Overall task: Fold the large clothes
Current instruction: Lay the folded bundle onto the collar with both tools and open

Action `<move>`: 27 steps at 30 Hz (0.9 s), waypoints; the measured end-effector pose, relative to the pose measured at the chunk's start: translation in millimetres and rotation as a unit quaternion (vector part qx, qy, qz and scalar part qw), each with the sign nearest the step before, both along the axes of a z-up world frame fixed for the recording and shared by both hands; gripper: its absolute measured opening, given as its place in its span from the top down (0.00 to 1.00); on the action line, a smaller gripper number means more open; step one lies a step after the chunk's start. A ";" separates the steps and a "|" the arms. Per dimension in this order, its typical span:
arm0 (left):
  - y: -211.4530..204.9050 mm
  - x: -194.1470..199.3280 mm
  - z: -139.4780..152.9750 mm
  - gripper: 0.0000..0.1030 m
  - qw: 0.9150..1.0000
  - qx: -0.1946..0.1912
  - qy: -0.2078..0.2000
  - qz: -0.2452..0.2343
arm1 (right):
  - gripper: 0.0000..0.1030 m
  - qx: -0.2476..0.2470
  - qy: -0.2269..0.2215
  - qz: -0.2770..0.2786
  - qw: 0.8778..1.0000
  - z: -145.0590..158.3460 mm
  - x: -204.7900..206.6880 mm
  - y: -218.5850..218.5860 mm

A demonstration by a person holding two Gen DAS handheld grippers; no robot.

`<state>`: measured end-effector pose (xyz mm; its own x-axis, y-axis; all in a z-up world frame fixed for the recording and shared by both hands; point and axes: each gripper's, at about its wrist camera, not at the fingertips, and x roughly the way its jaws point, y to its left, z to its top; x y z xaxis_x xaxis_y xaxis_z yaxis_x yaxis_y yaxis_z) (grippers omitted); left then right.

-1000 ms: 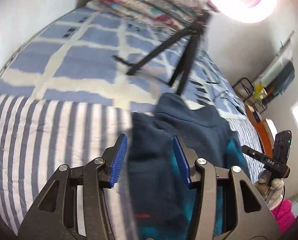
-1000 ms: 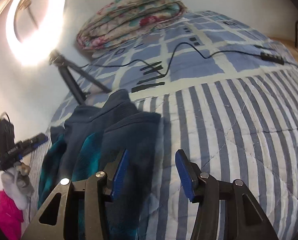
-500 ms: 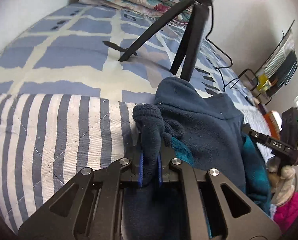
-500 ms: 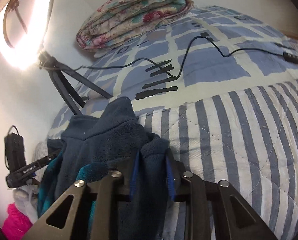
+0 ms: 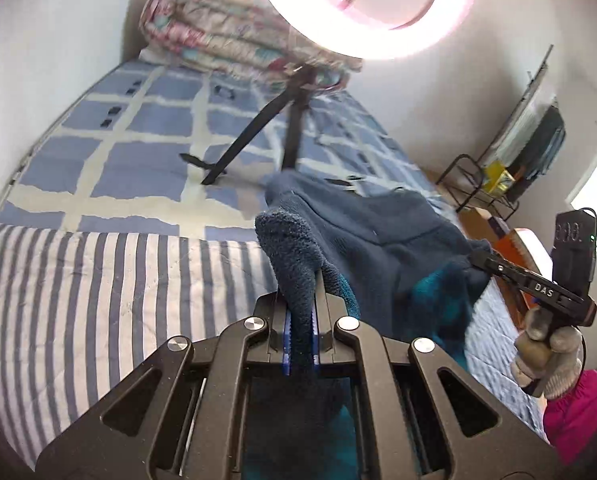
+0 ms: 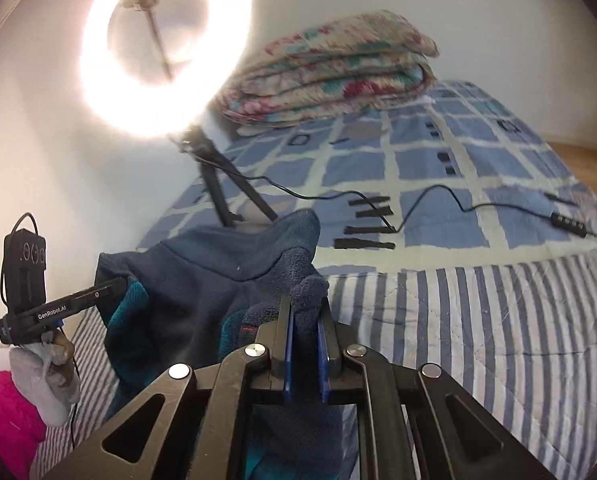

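A dark navy fleece garment (image 5: pixel 378 240) with a teal lining hangs lifted over the striped quilt (image 5: pixel 98 280). My left gripper (image 5: pixel 300 320) is shut on a bunched edge of the fleece that sticks up between its blue pads. In the right wrist view my right gripper (image 6: pixel 305 320) pinches another edge of the same garment (image 6: pixel 218 276), its jaws still closing on the cloth. Each view shows the other gripper off to the side, gripping the fleece: the right gripper (image 5: pixel 498 270) and the left gripper (image 6: pixel 110 285), both in gloved hands.
A ring light (image 6: pixel 166 48) on a black tripod (image 5: pixel 258 132) stands on the blue checked sheet (image 6: pixel 438 168) just behind the garment. Its cable and remote (image 6: pixel 566 222) trail across the bed. A folded floral quilt (image 6: pixel 330 72) lies by the wall. A metal rack (image 5: pixel 482 184) stands beside the bed.
Both grippers went from open around the fleece edges to shut on them, then rose, lifting the garment off the quilt.
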<state>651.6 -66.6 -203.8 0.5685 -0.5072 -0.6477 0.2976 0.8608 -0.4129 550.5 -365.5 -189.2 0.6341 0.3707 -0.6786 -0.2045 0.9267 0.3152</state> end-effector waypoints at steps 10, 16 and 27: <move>7.9 -108.5 61.5 0.96 1.000 -0.013 -0.024 -0.016 | 0.93 0.010 -0.024 0.037 0.999 57.7 -98.7 5.0; 8.6 -180.3 70.7 0.96 0.999 -0.003 -0.031 -0.020 | 0.93 0.016 -0.032 0.051 0.998 71.4 -166.6 -2.2; 11.3 -284.8 32.8 0.96 1.000 0.016 -0.006 -0.015 | 0.93 0.011 0.004 0.074 0.997 37.7 -283.1 6.1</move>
<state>366.7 -55.3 -171.0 0.5610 -0.5036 -0.6570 0.3291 0.8639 -0.3812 267.3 -359.4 -151.5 0.5669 0.4737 -0.6740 -0.3353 0.8800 0.3365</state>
